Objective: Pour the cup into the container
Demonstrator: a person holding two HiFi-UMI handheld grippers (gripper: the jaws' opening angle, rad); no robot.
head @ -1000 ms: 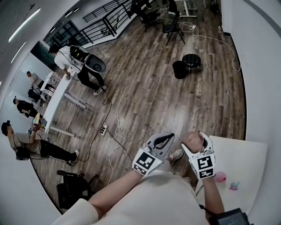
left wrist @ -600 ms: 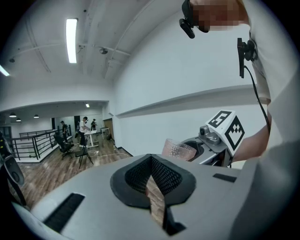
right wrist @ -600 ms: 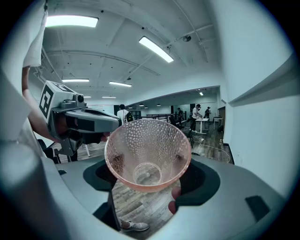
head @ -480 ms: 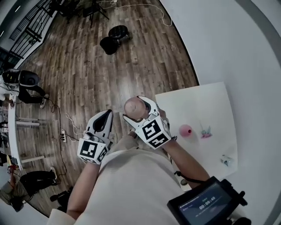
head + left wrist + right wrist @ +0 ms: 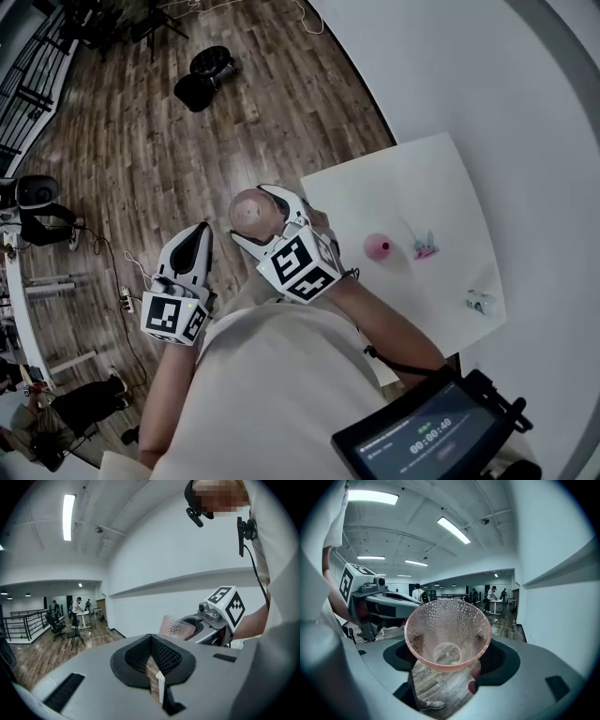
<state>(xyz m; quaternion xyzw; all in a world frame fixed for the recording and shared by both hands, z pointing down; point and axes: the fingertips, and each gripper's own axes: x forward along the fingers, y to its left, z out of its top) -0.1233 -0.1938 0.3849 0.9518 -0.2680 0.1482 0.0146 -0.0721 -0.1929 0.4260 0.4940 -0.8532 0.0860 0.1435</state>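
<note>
My right gripper (image 5: 255, 216) is shut on a translucent pink dimpled cup (image 5: 249, 210), held in the air over the wood floor just left of the white table (image 5: 441, 187). In the right gripper view the cup (image 5: 447, 634) lies between the jaws with its mouth toward the camera, and I see nothing inside it. My left gripper (image 5: 197, 239) hangs shut and empty to the left of it. The left gripper view shows its jaws together and the cup (image 5: 177, 627) ahead. A small pink round vessel (image 5: 378, 247) stands on the table.
Beside the pink vessel lie a small pink-and-blue item (image 5: 425, 248) and, near the table's right edge, a small pale item (image 5: 478, 302). Two black stools (image 5: 206, 75) stand on the floor far off. People and desks are at the far left. A wall borders the table.
The head view has swung from the open floor toward the white table, which is now closer to the middle. Both grippers have risen slightly; the cup stays in the right one.
</note>
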